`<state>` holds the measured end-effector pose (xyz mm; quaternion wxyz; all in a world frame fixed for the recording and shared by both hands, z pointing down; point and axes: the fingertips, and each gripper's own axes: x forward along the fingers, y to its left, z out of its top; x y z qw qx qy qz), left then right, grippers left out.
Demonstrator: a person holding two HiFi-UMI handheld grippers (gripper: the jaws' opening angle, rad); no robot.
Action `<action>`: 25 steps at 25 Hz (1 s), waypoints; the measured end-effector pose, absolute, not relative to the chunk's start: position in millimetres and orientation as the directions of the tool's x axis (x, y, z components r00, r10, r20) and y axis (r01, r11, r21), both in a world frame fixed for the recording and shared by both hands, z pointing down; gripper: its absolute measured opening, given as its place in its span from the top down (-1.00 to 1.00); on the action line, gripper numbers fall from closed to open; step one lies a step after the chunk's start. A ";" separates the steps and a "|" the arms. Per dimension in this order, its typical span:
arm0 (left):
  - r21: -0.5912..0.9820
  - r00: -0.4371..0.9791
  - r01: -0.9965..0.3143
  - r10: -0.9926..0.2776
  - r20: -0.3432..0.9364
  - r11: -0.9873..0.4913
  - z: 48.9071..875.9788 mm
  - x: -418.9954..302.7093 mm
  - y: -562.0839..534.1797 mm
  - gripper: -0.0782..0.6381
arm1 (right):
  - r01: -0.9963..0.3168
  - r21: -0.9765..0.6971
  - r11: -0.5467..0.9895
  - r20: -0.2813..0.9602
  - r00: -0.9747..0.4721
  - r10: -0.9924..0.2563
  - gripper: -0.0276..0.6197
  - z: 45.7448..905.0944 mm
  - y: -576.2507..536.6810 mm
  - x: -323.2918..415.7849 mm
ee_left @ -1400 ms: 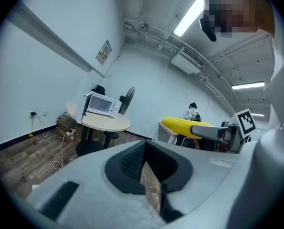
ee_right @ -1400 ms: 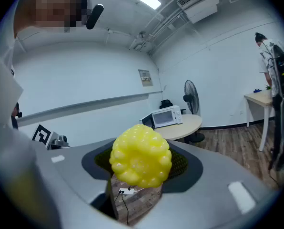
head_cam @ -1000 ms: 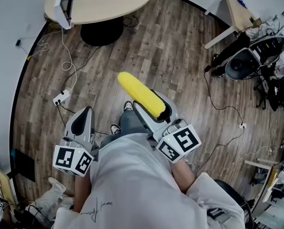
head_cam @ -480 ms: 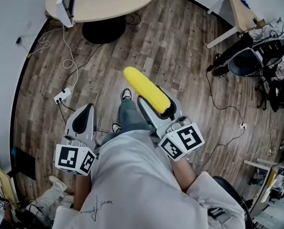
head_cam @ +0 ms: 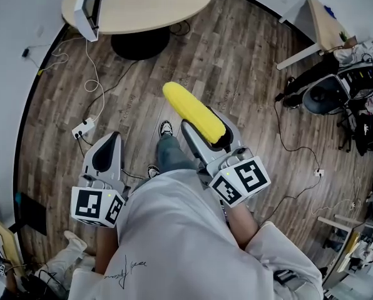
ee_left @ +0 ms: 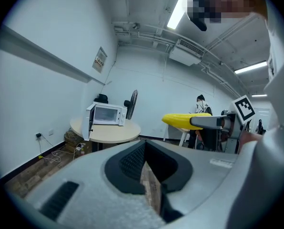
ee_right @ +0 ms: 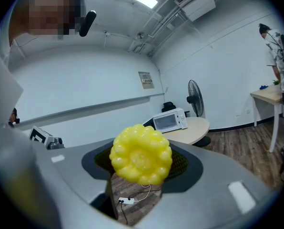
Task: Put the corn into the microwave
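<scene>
One corn [head_cam: 194, 113] in right tongs [ee_right: 142, 165] | microwave [head_cam: 86, 4] on round table [head_cam: 150, 6] | floor cables [head_cam: 90, 74]

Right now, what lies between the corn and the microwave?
Head view: just wooden floor and the dark base of the round table between the corn in the right gripper and the microwave.

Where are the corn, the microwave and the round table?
corn [head_cam: 193, 112], head view, middle of the cob.
microwave [ee_right: 168, 121], right gripper view, middle of its front.
round table [head_cam: 155, 6], head view, bare part of the top.
</scene>
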<state>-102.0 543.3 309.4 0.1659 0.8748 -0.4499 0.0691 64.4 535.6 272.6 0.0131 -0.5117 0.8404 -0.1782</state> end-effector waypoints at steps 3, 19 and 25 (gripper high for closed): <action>0.225 0.595 -0.804 -0.757 0.270 -0.551 309.8 -92.8 523.8 0.80 | -0.850 -0.316 0.421 0.168 -0.487 -0.857 0.11 275.4 514.7 67.0; 0.206 0.545 -0.838 -0.791 0.279 -0.505 297.3 -63.7 392.5 0.80 | -0.818 -0.360 0.449 0.152 -0.526 -0.837 0.11 276.0 375.1 102.7; 0.205 0.540 -0.841 -0.791 0.287 -0.500 301.4 -40.6 349.4 0.80 | -0.808 -0.365 0.464 0.143 -0.541 -0.829 0.11 279.5 335.6 119.5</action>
